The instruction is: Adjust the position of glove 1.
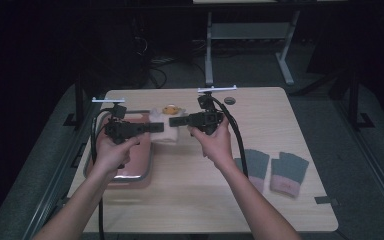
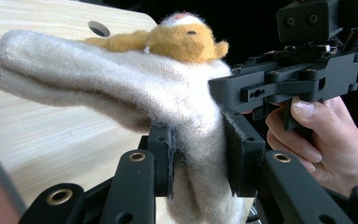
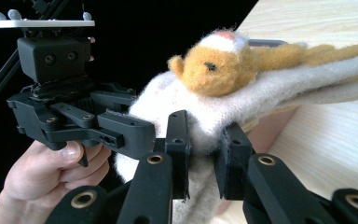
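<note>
Being soft, light and floppy, the cream fleece sock [image 2: 121, 88] is pinched by the left gripper [image 2: 198, 158] and the right gripper [image 3: 200, 156], hanging between them; its cuff edge should be gripped.

The high view was dim, its surroundings nearly black. Both gripper views were bright, the wooden tabletop [image 3: 335, 140] washed out by glare, nearest jaws softly blurred.

Dark room; white-legged desk [image 1: 250, 35] behind, grey floor [image 1: 330, 105].
</note>
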Demonstrator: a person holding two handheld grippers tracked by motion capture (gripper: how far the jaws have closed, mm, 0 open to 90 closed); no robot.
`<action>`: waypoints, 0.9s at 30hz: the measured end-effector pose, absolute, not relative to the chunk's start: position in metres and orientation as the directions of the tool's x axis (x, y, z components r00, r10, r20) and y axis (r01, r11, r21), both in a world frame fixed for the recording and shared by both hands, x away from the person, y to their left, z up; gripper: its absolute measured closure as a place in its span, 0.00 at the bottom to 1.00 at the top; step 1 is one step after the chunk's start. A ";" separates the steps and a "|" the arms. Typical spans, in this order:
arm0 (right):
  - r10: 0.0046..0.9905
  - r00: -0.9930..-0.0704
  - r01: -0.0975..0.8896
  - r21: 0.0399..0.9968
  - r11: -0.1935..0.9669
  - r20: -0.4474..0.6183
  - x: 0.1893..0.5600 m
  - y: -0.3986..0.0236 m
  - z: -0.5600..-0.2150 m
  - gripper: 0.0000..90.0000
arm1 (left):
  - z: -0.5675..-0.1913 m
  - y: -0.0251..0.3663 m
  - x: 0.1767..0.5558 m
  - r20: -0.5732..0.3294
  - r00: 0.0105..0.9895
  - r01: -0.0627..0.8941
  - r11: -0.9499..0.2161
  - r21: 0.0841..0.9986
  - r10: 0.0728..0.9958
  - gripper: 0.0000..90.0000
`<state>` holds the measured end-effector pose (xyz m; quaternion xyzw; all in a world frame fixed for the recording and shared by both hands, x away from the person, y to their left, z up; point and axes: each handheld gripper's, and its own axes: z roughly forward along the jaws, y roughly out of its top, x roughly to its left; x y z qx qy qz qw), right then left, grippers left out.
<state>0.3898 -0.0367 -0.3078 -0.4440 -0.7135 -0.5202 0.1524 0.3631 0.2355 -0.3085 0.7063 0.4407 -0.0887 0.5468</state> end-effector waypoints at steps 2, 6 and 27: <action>0.472 -0.566 0.788 0.612 0.069 0.676 0.392 -0.031 -0.305 0.86 | -0.307 0.241 0.363 -0.615 0.588 0.722 0.001 0.691 0.526 0.74; 0.466 -0.579 0.782 0.617 0.087 0.669 0.397 -0.019 -0.301 0.86 | -0.306 0.253 0.363 -0.624 0.577 0.726 0.019 0.687 0.527 0.74; 0.439 -0.612 0.771 0.619 0.147 0.658 0.413 0.031 -0.290 0.86 | -0.300 0.298 0.361 -0.621 0.551 0.714 0.069 0.696 0.557 0.75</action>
